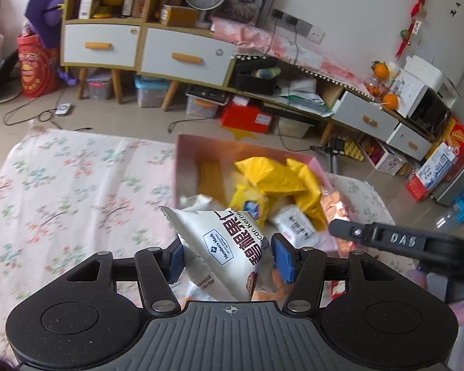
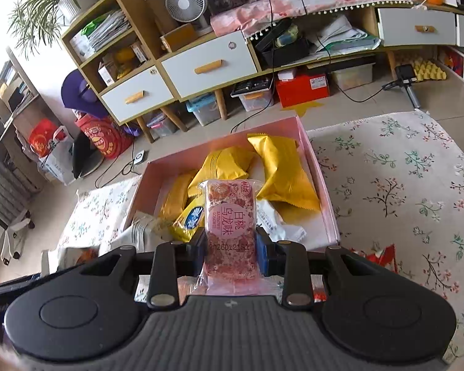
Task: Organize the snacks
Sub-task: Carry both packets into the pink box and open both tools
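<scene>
While pink bar [image 2: 230,228] sits between fingers [image 2: 264,247].

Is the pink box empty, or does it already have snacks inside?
Not empty. The pink box already holds several yellow packets and a white packet, seen in both views.

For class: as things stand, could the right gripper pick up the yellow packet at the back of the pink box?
Probably not yet. The right gripper is already shut on a pink snack bar, though the yellow packet lies uncovered in the open-topped pink box.
</scene>
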The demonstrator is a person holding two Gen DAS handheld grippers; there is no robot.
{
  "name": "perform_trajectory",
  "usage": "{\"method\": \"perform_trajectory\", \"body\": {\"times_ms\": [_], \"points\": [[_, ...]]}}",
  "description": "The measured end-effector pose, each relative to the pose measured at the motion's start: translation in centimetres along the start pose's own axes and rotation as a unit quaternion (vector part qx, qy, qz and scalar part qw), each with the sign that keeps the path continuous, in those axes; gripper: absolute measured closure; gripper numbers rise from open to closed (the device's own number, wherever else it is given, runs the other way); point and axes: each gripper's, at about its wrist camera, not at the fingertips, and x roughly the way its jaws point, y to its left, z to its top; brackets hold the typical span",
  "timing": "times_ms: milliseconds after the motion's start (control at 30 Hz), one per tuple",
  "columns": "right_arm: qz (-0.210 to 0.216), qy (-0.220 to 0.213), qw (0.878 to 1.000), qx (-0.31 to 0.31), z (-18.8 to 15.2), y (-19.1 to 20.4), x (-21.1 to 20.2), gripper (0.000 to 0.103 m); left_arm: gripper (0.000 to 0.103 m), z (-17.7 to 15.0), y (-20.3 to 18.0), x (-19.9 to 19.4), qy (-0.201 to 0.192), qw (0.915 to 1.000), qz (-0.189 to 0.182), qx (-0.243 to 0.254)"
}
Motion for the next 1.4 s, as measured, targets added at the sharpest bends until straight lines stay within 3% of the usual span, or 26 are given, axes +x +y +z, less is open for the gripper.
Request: {"method": "perform_trajectory", "body": {"times_ms": [100,333,700,833,967,1133,1400], "points": [[-0.005,-0.009,1.0,-0.003,0.2,-0.4,0.1,0.073,0.047,0.6,-1.5,1.7,0.001,0.9999,-0.005,0.012],[0.004,-0.011,0.998,0.055,0.4,-2.4,1.1,0.073,0.047,1.0,-3.8,5.3,0.009,0.9996,-0.021,0.019],[-0.001,-0.016,0.996,0.085,0.0,-2.9,2.1,0.073,0.047,0.4,-3.8,8.8,0.017,0.9997,-0.016,-0.003],[-0.001,-0.018,0.996,0.088,0.0,-3.0,2.2,0.073,0.047,0.1,-3.8,9.4,0.01,0.9997,0.019,0.012],[-0.002,-0.019,0.996,0.085,0.1,-2.9,2.2,0.069,0.045,-0.1,-3.0,9.5,0.002,1.0,0.008,-0.004],[-0.004,-0.021,0.996,0.091,0.2,-3.1,1.8,0.052,0.036,-0.2,-2.8,8.7,-0.005,0.9999,-0.003,-0.011],[0.006,-0.044,0.996,0.073,0.7,-2.7,0.0,0.034,0.023,-0.4,-3.6,5.5,-0.023,0.9997,-0.001,0.013]]}}
